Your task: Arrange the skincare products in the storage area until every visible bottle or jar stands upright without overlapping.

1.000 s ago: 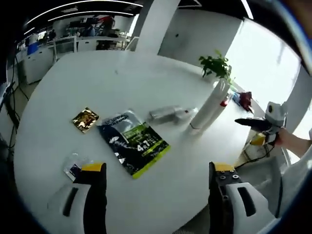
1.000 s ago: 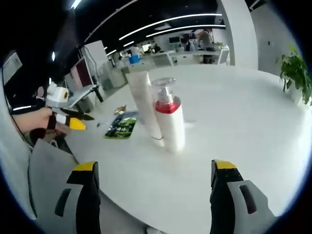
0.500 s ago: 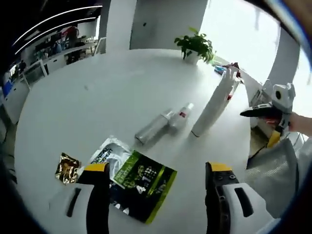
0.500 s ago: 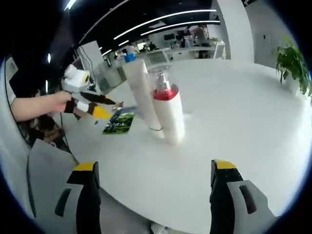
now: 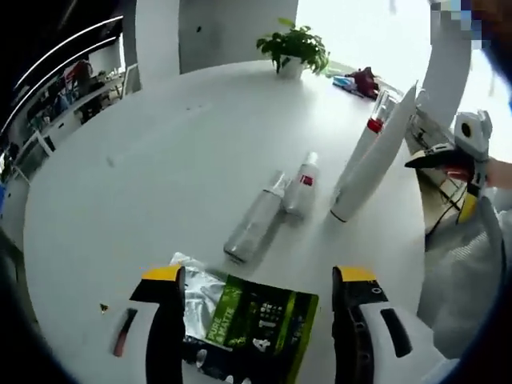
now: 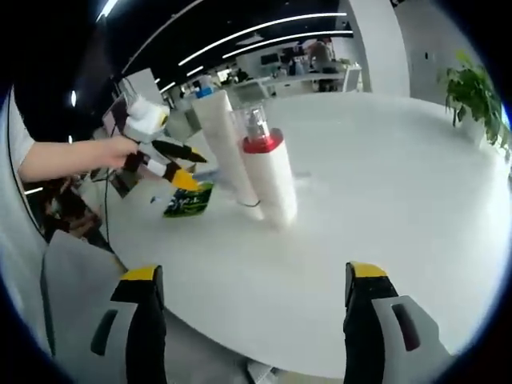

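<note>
- Left gripper view: your left tool (image 5: 254,320) hangs with its jaws wide apart and nothing between them, above the green and black foil sachet (image 5: 248,320) at the near edge of the round white desk (image 5: 144,160).
- Just beyond the sachet, a slim silver bottle (image 5: 254,220) and a small clear bottle with a red label (image 5: 302,186) lie flat, side by side and touching. These two need standing up.
- Both look light, smooth and round, so expect them to roll or slip. Take each across the middle of the body, not at the narrow cap.
- To their right stand a tall white tube (image 5: 376,156) and a white pump bottle with a red collar (image 5: 364,144), close together.
- Right gripper view: your right tool (image 6: 252,320) is also fully open and empty, held well short of the pump bottle (image 6: 268,176) and tube (image 6: 224,152).
- Both already stand upright. The tall tube would likely tip easily, so leave it alone.
- The left tool (image 6: 164,160) shows near the sachet (image 6: 186,200).
</note>
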The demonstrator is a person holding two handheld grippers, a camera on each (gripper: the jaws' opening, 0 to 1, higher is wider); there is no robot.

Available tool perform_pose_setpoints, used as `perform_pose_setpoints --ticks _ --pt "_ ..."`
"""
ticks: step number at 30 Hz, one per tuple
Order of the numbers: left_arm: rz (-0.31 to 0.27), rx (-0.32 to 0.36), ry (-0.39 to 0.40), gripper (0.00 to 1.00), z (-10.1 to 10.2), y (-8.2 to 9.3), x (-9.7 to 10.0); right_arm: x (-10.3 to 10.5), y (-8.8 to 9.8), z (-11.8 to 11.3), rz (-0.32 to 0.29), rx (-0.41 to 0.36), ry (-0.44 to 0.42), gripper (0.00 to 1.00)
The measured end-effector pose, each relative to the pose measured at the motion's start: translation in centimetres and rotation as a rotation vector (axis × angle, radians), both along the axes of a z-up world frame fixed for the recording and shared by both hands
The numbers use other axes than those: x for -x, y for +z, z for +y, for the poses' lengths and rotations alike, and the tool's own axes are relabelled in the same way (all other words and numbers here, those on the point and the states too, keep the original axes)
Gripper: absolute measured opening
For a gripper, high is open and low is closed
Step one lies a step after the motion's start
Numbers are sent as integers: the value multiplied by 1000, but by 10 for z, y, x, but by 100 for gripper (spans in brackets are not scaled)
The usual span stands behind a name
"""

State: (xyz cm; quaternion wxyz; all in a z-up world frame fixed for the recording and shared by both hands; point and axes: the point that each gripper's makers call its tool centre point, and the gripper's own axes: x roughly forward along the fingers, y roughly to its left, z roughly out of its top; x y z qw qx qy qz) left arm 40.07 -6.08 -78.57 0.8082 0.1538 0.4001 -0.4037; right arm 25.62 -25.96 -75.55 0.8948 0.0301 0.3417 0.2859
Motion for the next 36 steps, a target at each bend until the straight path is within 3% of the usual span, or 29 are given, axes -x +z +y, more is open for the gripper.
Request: perform_pose_setpoints --ticks 8,20,24,30,32,36 --pt "-29 -57 -139 64 -18 -8 -25 1 -3 -1 6 2 -11 93" --pt "-15 -167 -345 58 -46 -25 -39 4 -5 -5 13 -2 -34 93" --pt "1 -221 -430 52 -49 -35 -37 4 -5 -6 12 -3 -40 93" --pt "-8 -263 -484 43 -55 -38 -33 4 -4 -7 11 -9 -54 92" --pt "-35 -299 -513 42 -54 -40 -37 5 -4 -6 9 -10 -55 92" --pt "-45 -291 -528 40 -58 -38 -37 7 -7 -2 18 -11 -50 92"
